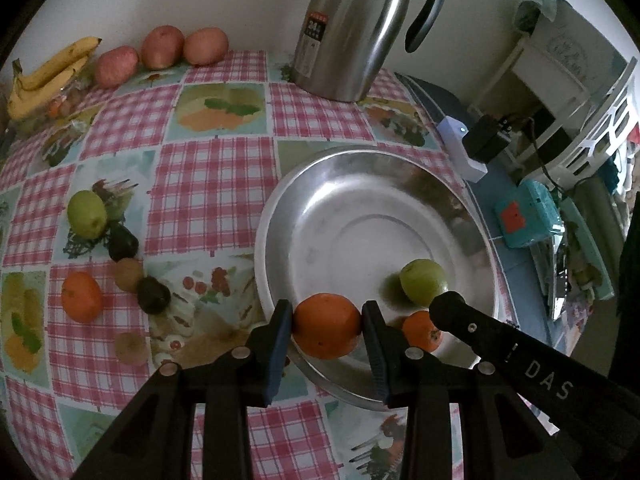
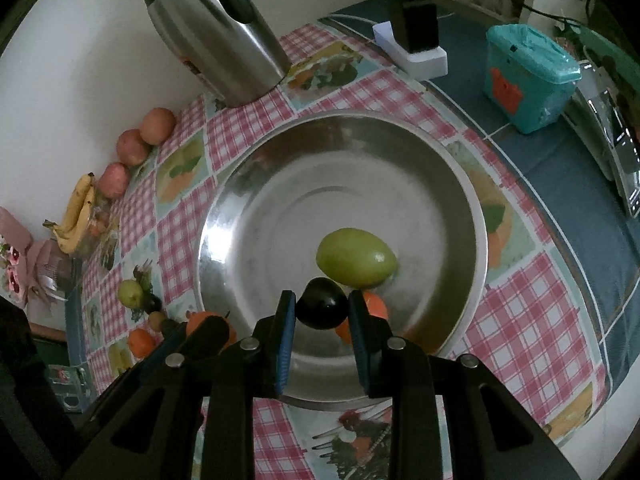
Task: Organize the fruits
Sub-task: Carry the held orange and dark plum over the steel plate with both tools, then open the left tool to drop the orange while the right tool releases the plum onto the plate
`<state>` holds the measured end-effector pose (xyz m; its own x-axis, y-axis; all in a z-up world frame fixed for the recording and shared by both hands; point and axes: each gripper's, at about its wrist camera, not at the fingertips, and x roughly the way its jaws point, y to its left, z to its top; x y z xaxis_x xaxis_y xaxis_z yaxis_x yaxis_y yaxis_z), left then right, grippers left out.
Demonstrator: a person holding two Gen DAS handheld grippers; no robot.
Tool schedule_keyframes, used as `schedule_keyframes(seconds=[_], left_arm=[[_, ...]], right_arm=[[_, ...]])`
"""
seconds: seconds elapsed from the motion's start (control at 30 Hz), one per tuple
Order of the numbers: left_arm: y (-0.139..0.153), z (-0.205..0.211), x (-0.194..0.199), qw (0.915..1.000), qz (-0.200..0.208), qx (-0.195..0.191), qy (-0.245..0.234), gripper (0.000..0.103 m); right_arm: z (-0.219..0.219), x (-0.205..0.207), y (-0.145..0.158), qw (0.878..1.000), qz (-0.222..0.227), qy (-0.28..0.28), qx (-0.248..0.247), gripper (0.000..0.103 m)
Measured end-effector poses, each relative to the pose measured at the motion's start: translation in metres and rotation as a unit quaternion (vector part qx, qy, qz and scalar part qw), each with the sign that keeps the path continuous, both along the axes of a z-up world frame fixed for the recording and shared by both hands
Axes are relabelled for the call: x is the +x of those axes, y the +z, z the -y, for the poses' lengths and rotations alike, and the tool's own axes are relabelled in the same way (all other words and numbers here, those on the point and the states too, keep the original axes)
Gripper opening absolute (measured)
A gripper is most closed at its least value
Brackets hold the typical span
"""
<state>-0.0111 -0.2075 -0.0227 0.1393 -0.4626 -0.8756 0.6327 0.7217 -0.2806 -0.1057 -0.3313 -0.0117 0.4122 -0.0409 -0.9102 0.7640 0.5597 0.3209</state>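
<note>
Blue-padded fingers of the left gripper (image 1: 327,330) are closed on an orange (image 1: 327,326), held over the near rim of the steel basin (image 1: 360,168); the right gripper (image 2: 322,310) clamps a small dark fruit (image 2: 323,309), likely an avocado or plum, just above the basin floor. A green fruit (image 2: 356,258) and a small orange fruit (image 2: 374,306) already lie inside, close under both loads. The main risk, as I judge it, is crowding: the two tools sit almost touching at the same near edge, so letting go together could knock one against the other. The orange hangs over the rim, not clearly inside, so an early release could send it rolling onto the checked tablecloth (image 1: 208,184). The dark fruit, dropped onto the green one, could bounce. More fruit waits on the cloth, well apart.
</note>
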Motion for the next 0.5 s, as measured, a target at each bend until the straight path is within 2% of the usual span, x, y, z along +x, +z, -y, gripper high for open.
schedule_keyframes(seconds=[0.37, 0.5], left_arm=[[-0.0083, -0.0016, 0.0034, 0.9998, -0.020, 0.008, 0.005, 0.041], [-0.0072, -0.0038, 0.0052, 0.9998, -0.018, 0.009, 0.010, 0.050]], right_arm=[[-0.0006, 0.0019, -0.0061, 1.000, -0.008, 0.001, 0.011, 0.028], [-0.0010, 0.0023, -0.0049, 1.000, -0.008, 0.001, 0.007, 0.029]])
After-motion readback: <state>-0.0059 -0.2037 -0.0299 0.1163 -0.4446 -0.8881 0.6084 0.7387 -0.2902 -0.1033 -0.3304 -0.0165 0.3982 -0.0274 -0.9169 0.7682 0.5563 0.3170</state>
